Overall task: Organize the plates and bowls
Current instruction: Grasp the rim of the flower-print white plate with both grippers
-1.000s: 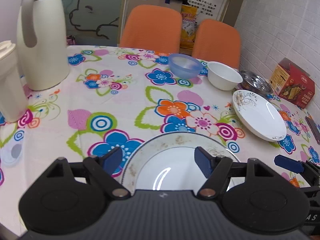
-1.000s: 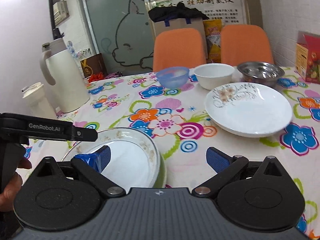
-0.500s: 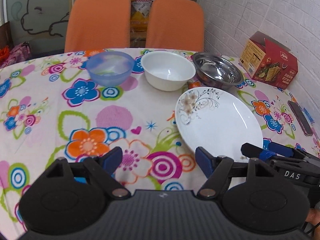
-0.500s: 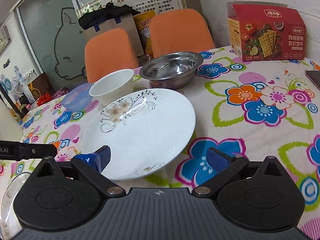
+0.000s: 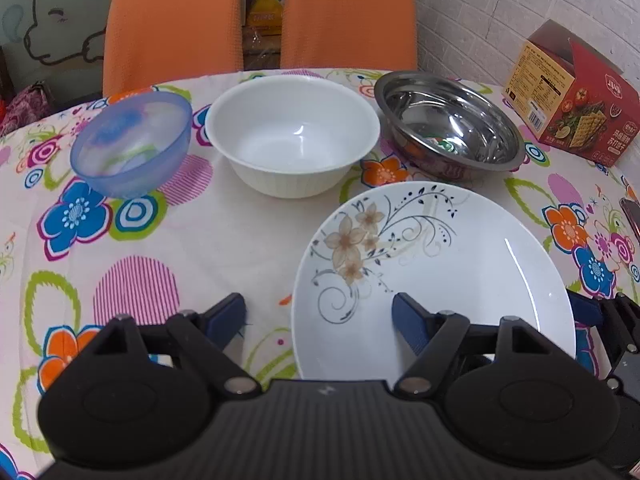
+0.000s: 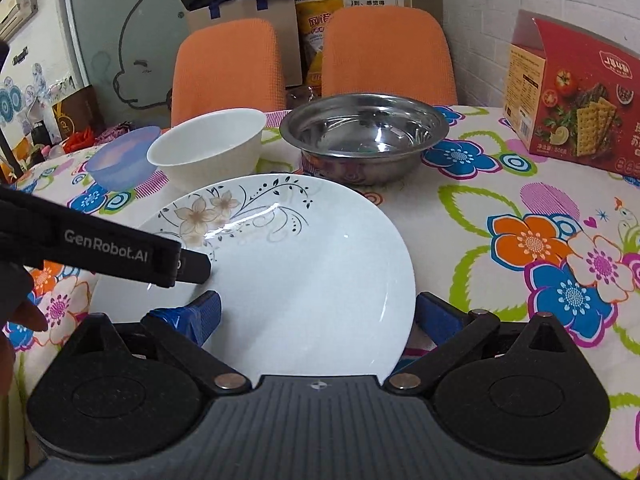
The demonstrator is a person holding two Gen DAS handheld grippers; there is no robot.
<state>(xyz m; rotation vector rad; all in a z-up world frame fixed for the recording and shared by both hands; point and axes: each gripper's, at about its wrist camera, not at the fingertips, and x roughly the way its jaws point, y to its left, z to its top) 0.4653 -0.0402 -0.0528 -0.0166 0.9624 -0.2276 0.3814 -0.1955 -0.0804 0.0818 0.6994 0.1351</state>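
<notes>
A white plate with a brown flower pattern (image 5: 460, 280) lies on the flowered tablecloth. Behind it stand a translucent blue bowl (image 5: 132, 144), a white bowl (image 5: 294, 140) and a steel bowl (image 5: 448, 124) in a row. My left gripper (image 5: 318, 316) is open, with the plate's left rim between its fingers. In the right wrist view my right gripper (image 6: 320, 316) is open and straddles the near right part of the plate (image 6: 304, 264). The left gripper's black body (image 6: 104, 246) reaches over the plate's left side. Nothing is held.
A red cracker box (image 6: 576, 108) stands at the back right of the table. Two orange chairs (image 5: 256, 16) are behind the far edge. A dark phone (image 5: 632, 216) lies at the right edge. A hand (image 6: 20, 316) shows at the left.
Both grippers have swung right, away from the green-rimmed plate and the white jug, and closed in on the flower-pattern plate. Both have stayed open.
</notes>
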